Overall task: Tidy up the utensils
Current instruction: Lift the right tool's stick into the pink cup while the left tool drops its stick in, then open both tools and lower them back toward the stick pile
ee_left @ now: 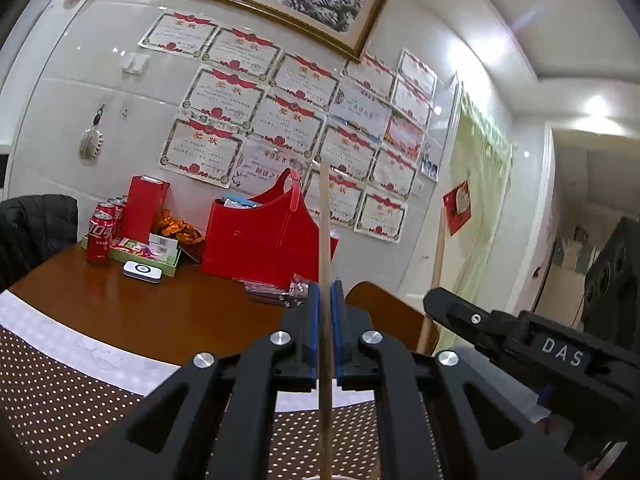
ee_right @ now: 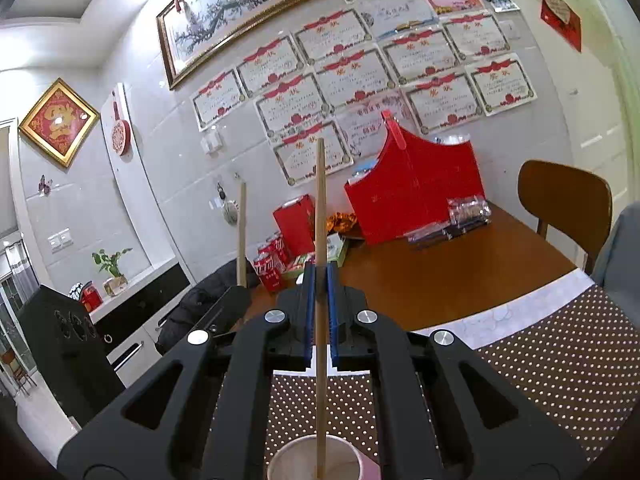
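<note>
Right wrist view: the right tool [ee_right: 320, 276] clamps a chopstick [ee_right: 320, 208] upright, its lower end in the cup [ee_right: 316, 458] below; the left tool [ee_left: 327, 292] likewise clamps its chopstick [ee_left: 325, 216]. Lower straight, release gently.

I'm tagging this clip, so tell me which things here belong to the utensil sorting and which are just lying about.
In the job: left claw gripping one chopstick; right claw gripping another chopstick; paper cup below.

Lying about: cola cans, red basket, wooden chair.
</note>
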Demonstrator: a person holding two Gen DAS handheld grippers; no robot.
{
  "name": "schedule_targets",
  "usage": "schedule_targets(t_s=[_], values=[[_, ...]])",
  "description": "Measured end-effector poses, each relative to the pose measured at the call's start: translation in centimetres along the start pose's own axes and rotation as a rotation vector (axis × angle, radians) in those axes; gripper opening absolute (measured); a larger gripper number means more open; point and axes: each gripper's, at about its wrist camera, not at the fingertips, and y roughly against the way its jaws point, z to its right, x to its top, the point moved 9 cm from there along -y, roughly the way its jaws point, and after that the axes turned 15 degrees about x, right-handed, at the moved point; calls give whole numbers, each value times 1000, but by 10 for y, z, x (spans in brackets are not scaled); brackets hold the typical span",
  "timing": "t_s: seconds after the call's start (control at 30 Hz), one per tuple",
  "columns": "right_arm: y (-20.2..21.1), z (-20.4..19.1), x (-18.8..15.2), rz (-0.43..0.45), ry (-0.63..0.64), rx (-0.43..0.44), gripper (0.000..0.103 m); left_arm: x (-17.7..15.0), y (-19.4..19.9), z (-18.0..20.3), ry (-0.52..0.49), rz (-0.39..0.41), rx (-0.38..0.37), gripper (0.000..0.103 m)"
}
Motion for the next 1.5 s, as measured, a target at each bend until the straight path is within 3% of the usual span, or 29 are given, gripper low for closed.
schedule_targets(t_s=[0.37, 0.4, 0.43, 0.47, 0.5, 0.53, 0.6, 0.77, 0.97, 1.17, 1.5], values=[[0, 4, -33, -97, -14, -7, 7, -29, -3, -5, -38, -47, 50, 7], [2, 4, -33, -101, -19, -10, 9, -30, -3, -7, -35, -52, 55, 8], [6, 4, -34, -107, -22, -16, 14, -30, -2, -8, -36, -55, 58, 18], [9, 4, -34, -111, -26, -18, 43, -30, 1, -9, -37, -55, 63, 27], [13, 4, -34, -113, -34, -22, 89, -29, 5, -11, -40, -54, 78, 44], [20, 2, -33, -96, -41, -22, 97, -27, 11, -13, -41, -51, 89, 52], [33, -1, -29, -71, -35, -29, 97, -24, 23, -15, -47, -41, 103, 70], [59, -2, -26, -74, -70, -54, 97, -18, 56, -21, -104, -70, 156, 82], [92, -12, -27, -77, -74, -118, 97, -25, 89, -30, -166, -184, 221, 83], [116, -29, -32, -100, -59, -150, 97, -23, 122, -39, -191, -223, 283, 83], [143, -55, -43, -156, -21, -190, 97, -23, 163, -48, -203, -278, 323, 83]])
